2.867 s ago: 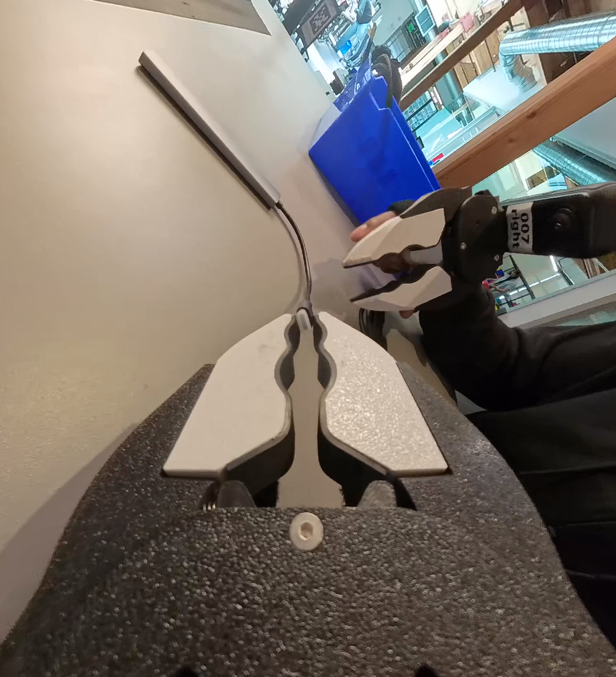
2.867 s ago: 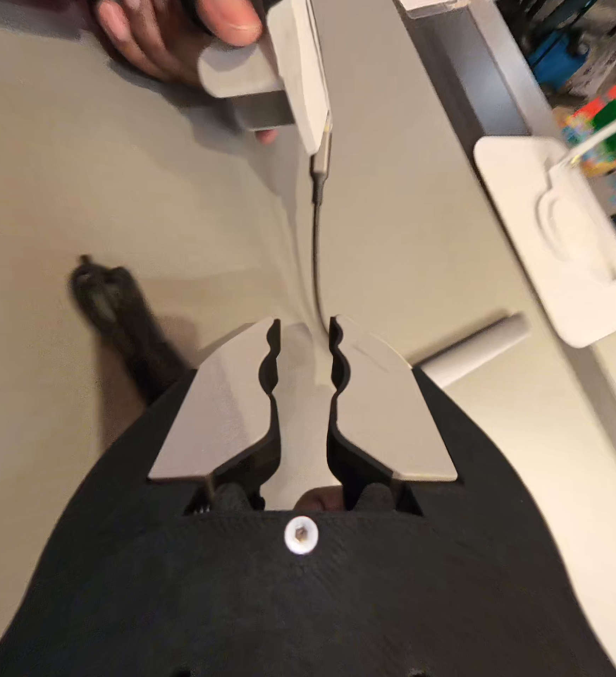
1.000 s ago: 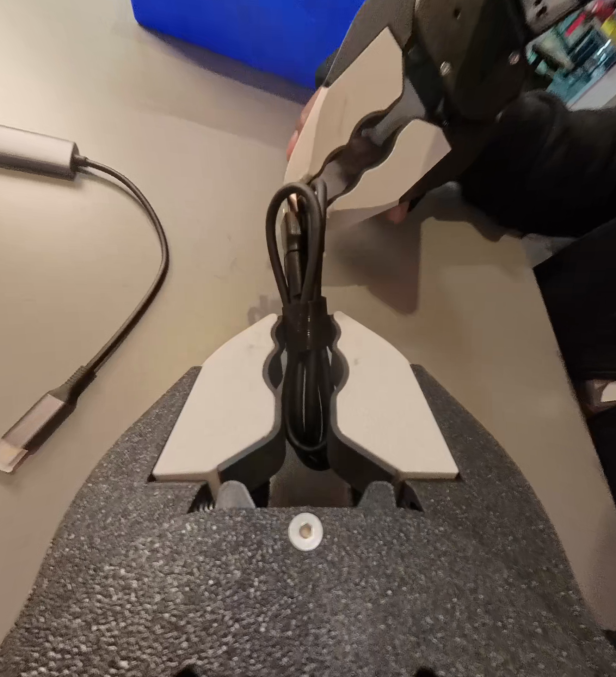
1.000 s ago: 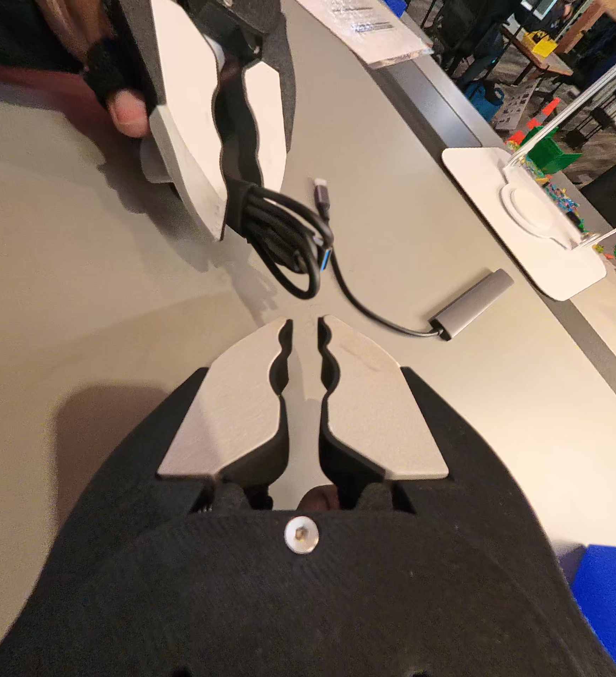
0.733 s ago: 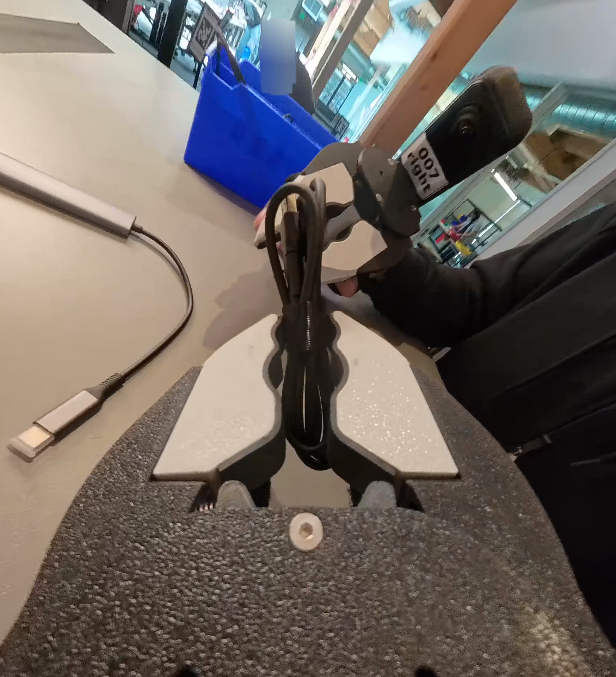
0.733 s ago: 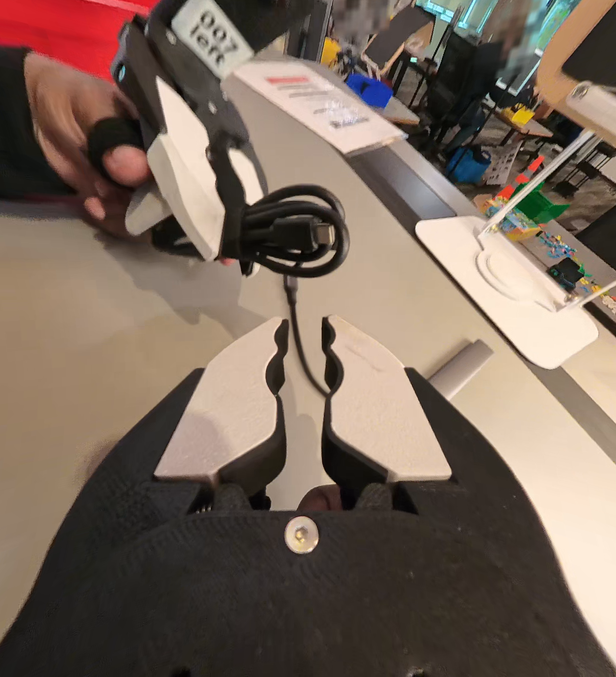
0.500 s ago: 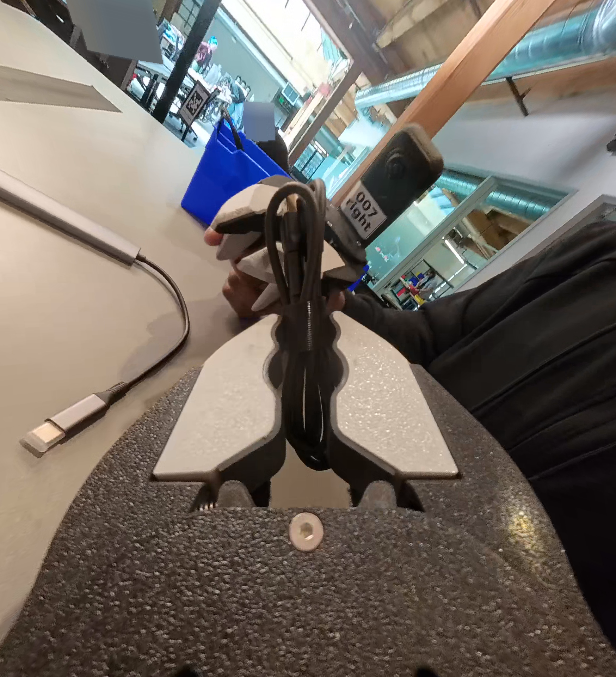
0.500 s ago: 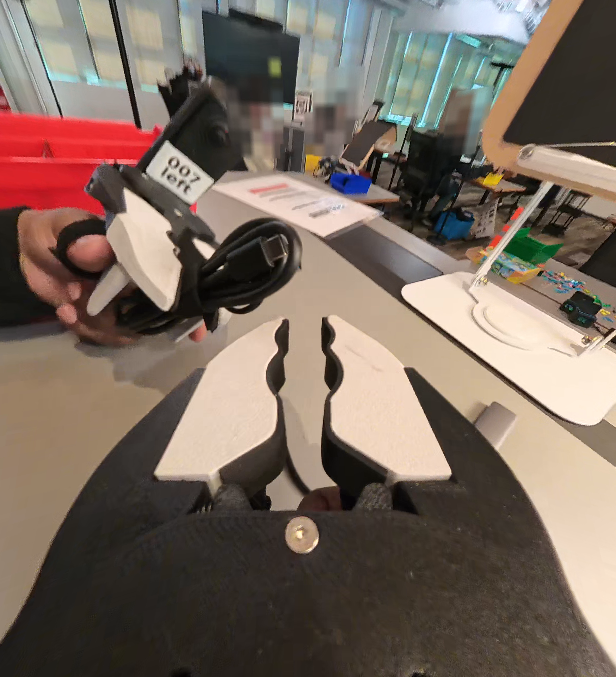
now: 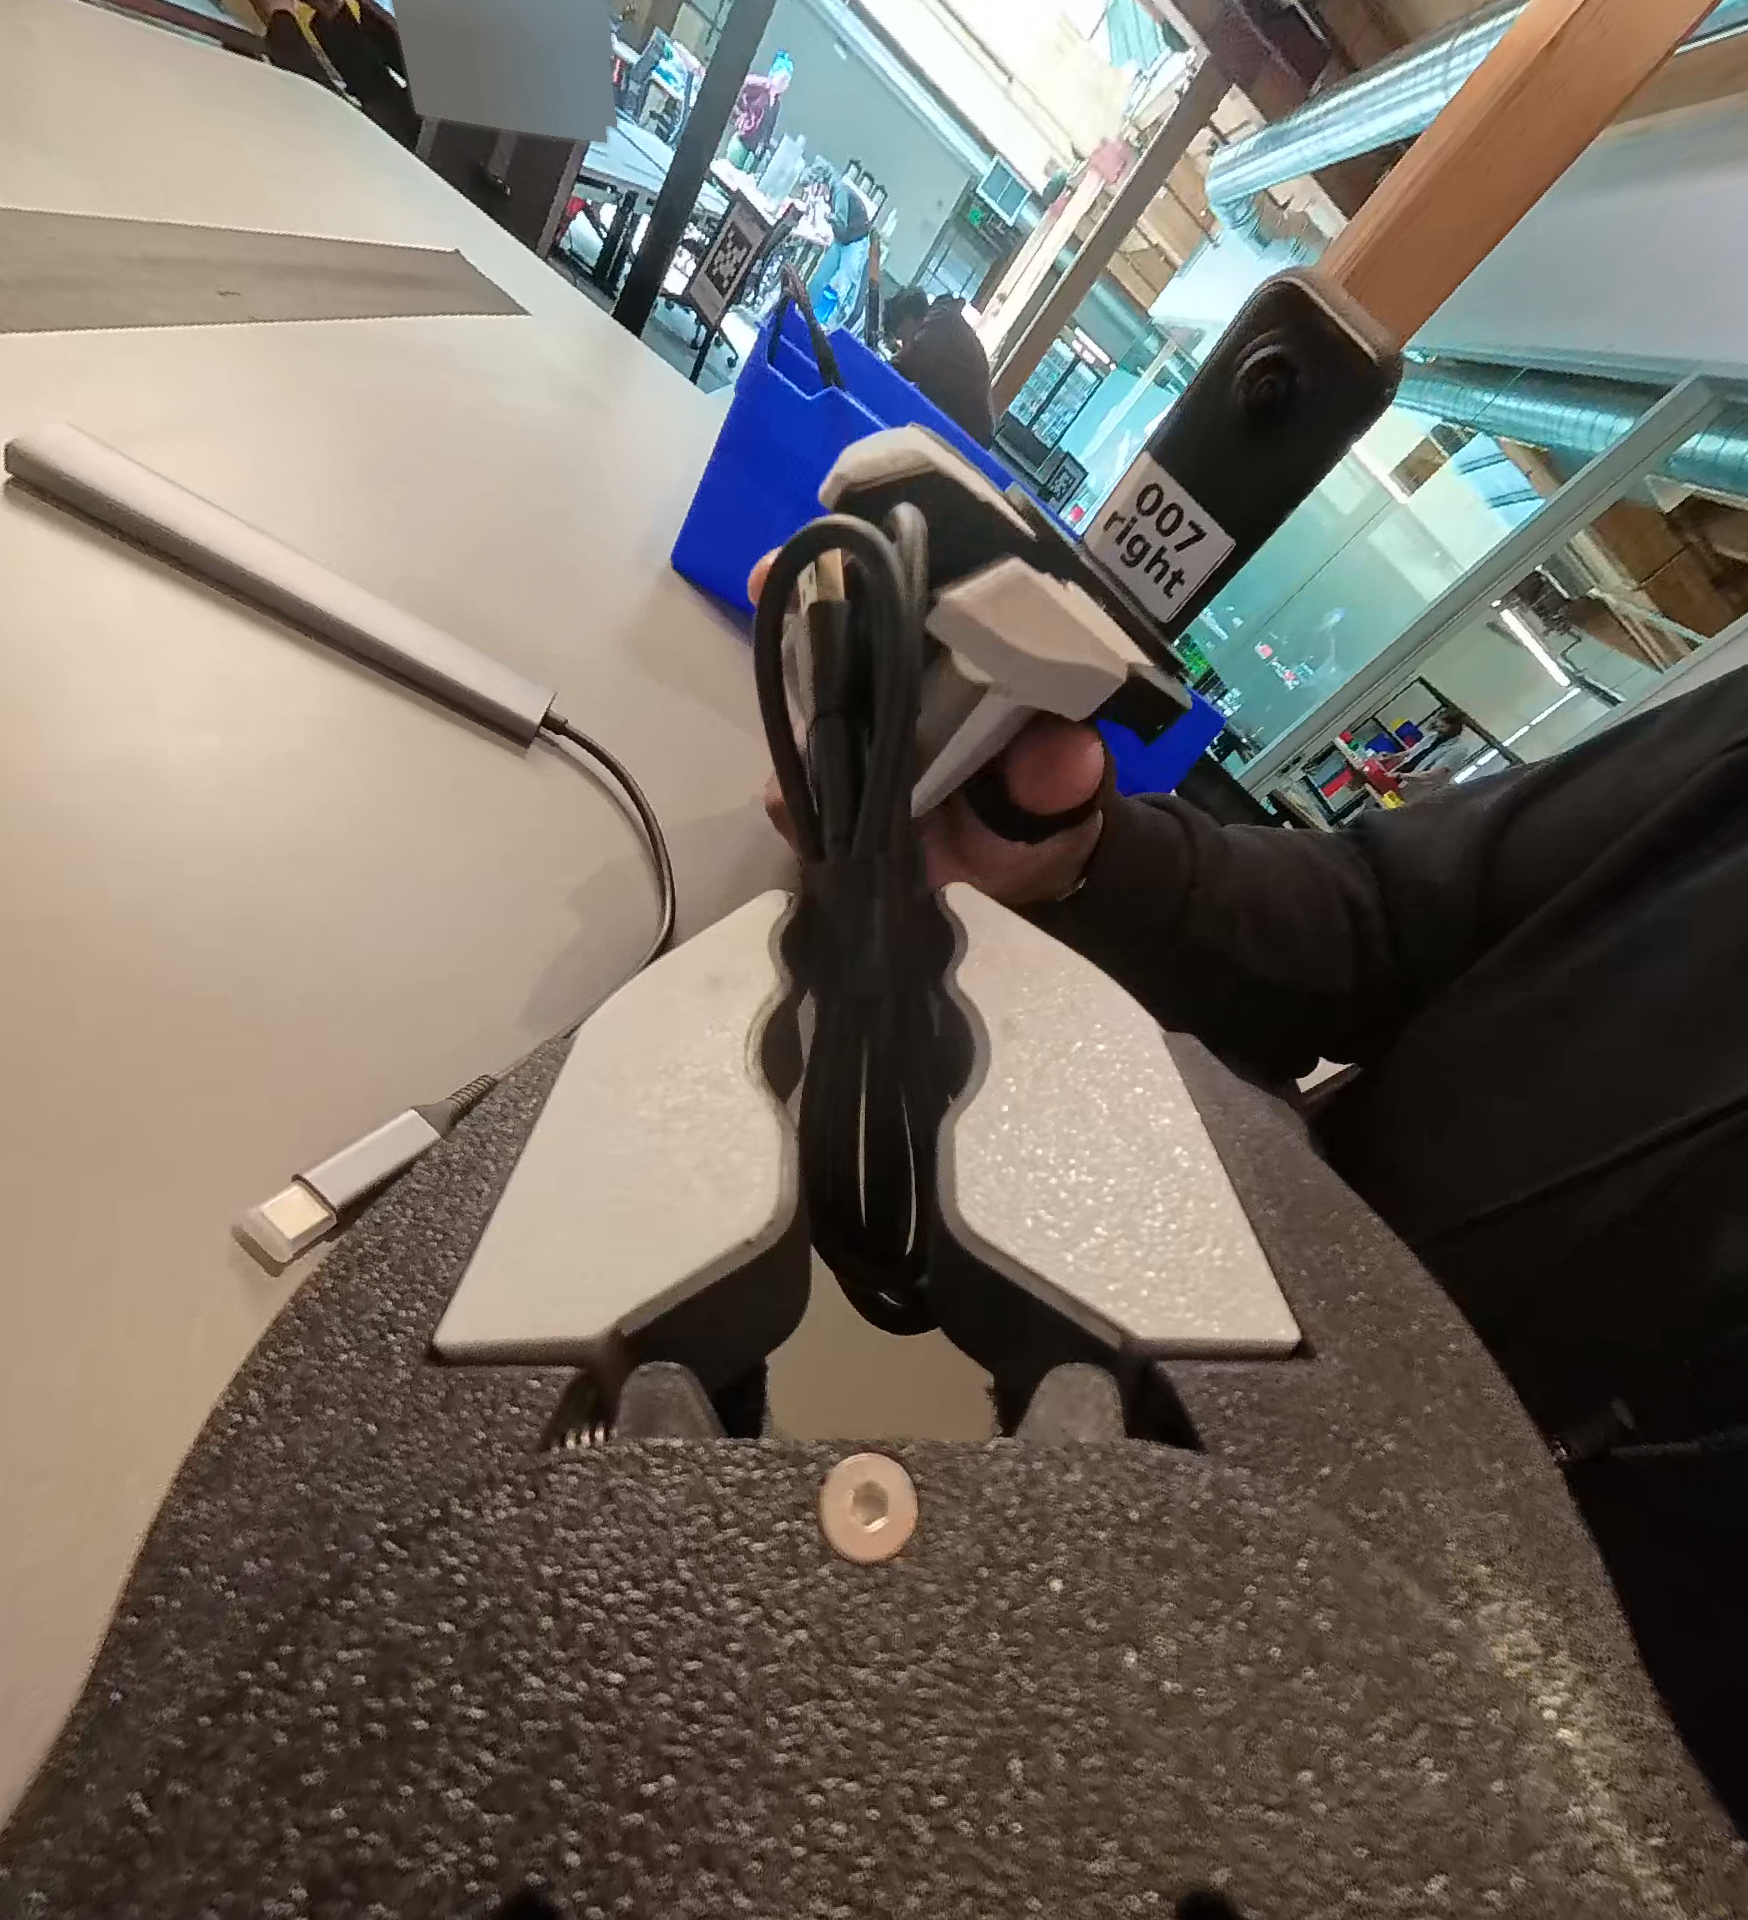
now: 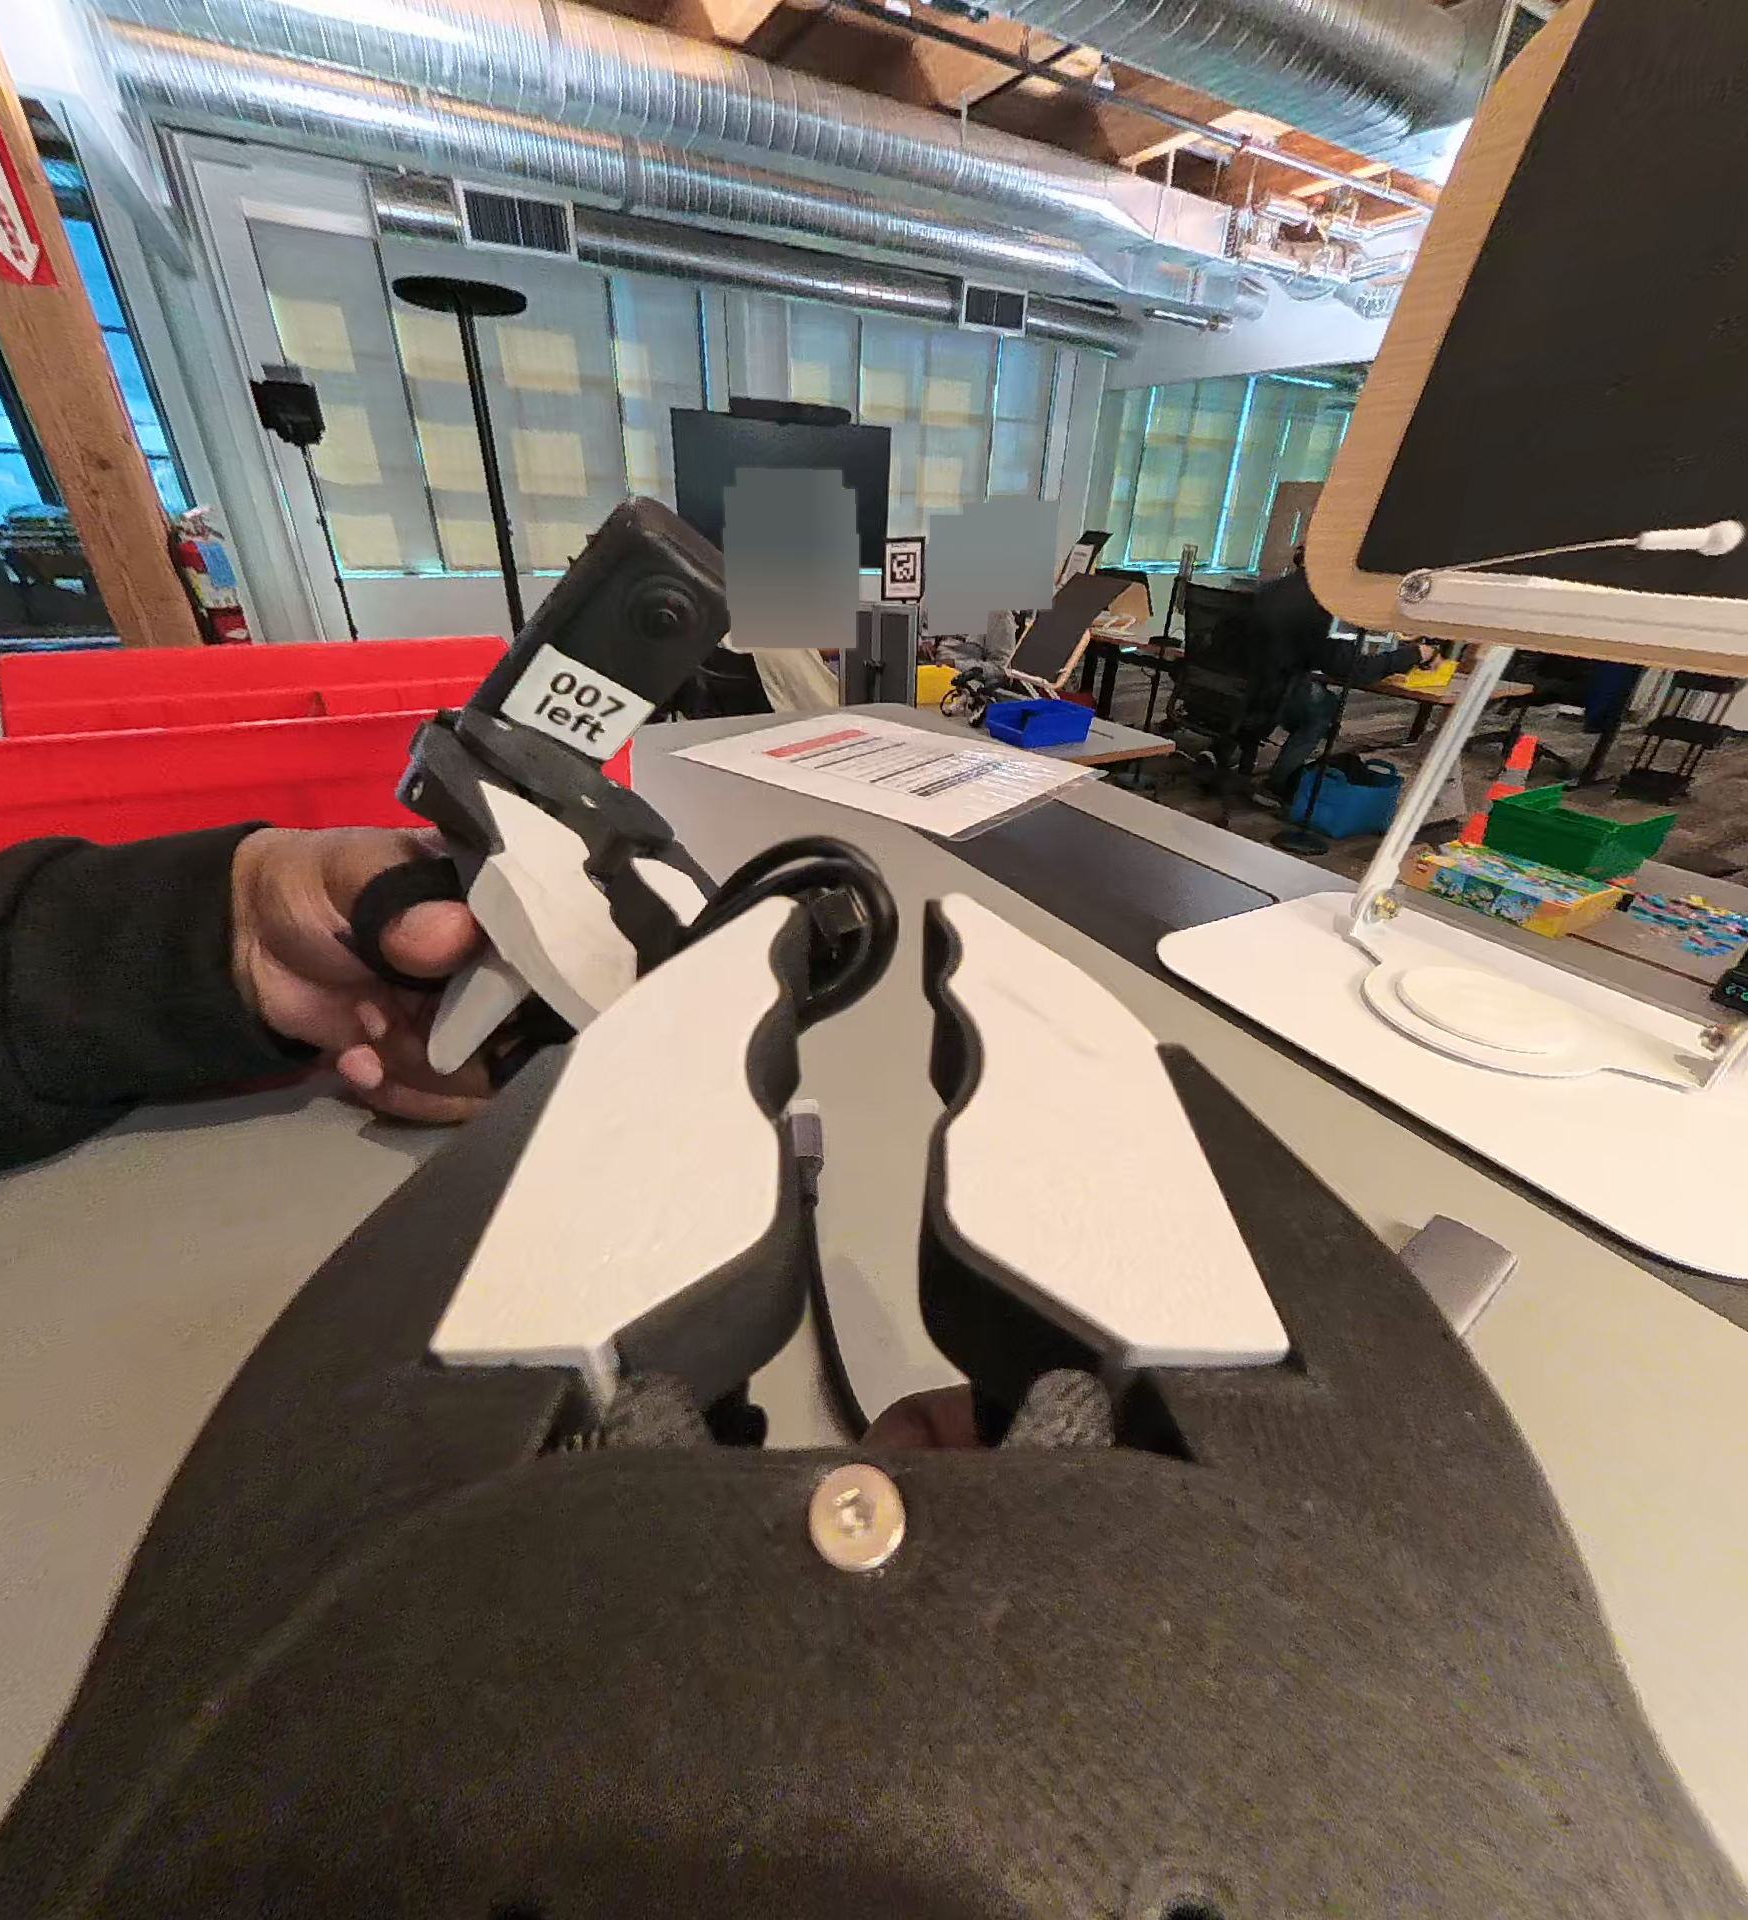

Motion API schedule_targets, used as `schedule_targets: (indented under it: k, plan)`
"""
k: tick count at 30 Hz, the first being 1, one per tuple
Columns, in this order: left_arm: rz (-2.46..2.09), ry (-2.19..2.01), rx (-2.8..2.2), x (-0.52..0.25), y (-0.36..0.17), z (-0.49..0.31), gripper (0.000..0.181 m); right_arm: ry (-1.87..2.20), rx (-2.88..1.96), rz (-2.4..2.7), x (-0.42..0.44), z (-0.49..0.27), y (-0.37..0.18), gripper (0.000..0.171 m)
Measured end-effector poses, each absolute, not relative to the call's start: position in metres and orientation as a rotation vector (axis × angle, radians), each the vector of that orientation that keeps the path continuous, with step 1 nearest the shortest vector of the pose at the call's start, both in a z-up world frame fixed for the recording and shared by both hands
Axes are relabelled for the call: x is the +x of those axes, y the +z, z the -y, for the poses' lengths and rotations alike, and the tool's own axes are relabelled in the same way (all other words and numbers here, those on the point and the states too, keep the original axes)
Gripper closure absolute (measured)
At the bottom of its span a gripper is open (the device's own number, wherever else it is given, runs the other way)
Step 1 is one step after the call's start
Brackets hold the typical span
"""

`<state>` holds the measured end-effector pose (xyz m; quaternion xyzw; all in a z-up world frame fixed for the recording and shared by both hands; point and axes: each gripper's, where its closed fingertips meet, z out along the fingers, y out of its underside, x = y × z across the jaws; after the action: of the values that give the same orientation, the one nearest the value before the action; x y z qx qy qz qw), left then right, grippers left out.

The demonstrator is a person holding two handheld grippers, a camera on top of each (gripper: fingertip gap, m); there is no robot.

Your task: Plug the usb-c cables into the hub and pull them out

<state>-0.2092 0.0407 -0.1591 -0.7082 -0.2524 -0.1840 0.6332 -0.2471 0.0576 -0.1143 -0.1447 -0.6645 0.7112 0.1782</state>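
Note:
My left gripper [image 9: 865, 920] is shut on a coiled black USB-C cable bundle [image 9: 865, 1039] and holds it upright above the table. One metal plug [image 9: 828, 582] sticks up inside the top loop. My right gripper [image 10: 857, 914] is open and empty. The bundle's loop [image 10: 808, 854] sits right at the mouth of its jaws, and I cannot tell whether they touch. The slim grey hub [image 9: 278, 592] lies on the table to the left. Its own cable ends in a grey plug [image 9: 330, 1195]. That plug also shows between the right fingers [image 10: 805, 1132].
A blue bin [image 9: 797, 447] stands behind the right gripper [image 9: 927, 551]. Red bins [image 10: 174, 727] stand behind the left gripper [image 10: 631, 914]. A white stand base [image 10: 1472, 1091] and a laminated sheet [image 10: 891, 769] lie on the grey table [image 9: 174, 883]. About 9 cm separates my left fingertips from the grey plug [image 9: 330, 1195].
The right gripper has closed in on the bundle's top loop and its jaws have opened a little. The left gripper still holds the bundle and has turned slightly.

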Motion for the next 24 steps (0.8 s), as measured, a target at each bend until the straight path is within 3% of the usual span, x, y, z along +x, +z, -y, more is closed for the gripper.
schedule_targets:
  k: [8,24]
  plan:
    - [0.617,-0.385,-1.567,-0.219,-0.155,-0.035,0.160,2.041,-0.396,1.890,-0.243,-0.060,-0.114,0.165]
    - [0.723,-0.234,-1.525,-0.238,-0.155,-0.024,0.162,1.862,-0.209,1.877,-0.230,-0.050,-0.119,0.165]
